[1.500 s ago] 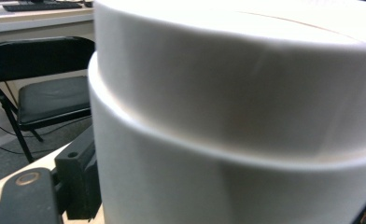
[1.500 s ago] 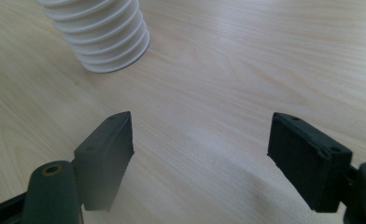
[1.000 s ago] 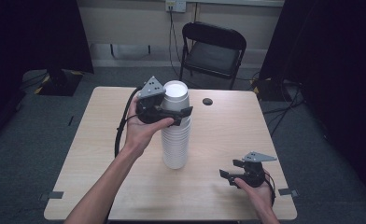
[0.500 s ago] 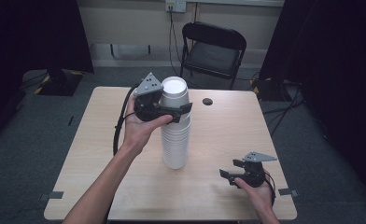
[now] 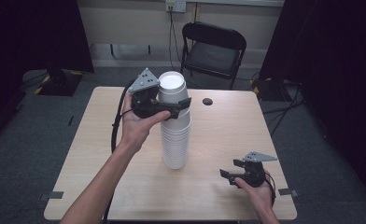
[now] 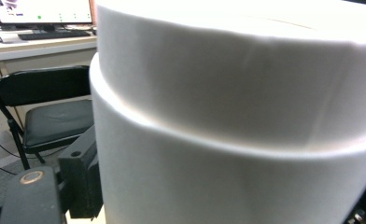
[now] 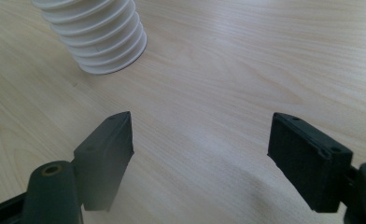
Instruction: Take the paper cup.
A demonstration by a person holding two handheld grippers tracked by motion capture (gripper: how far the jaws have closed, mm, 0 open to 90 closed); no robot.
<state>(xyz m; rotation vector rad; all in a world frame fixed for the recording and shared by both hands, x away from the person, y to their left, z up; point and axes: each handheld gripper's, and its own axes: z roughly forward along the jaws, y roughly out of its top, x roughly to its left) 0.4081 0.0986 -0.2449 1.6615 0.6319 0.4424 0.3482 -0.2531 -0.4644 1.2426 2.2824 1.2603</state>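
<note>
Mid-table, tall ribbed stack of white foam cups (image 5: 175, 135), top cup clamped by left gripper (image 5: 174, 108); right gripper (image 5: 235, 169) spread wide on bare pale wooden table (image 5: 228, 135).

Cup stack (image 5: 175, 135): plain white, ridged bands of rims down its side; top cup (image 5: 172, 91) same white, no print. Table (image 5: 102, 154): pale wood, fine straight grain. Left gripper (image 5: 165, 108): black body, grey three-cornered plate with dark dots. Right gripper (image 5: 231, 169): black, matching grey plate; jaws matte black. Folding chair (image 5: 214, 49): black frame, black seat. Small round disc (image 5: 207, 101) on table: black. Floor: dark grey carpet. Back wall: beige. Curtains at sides: black.
</note>
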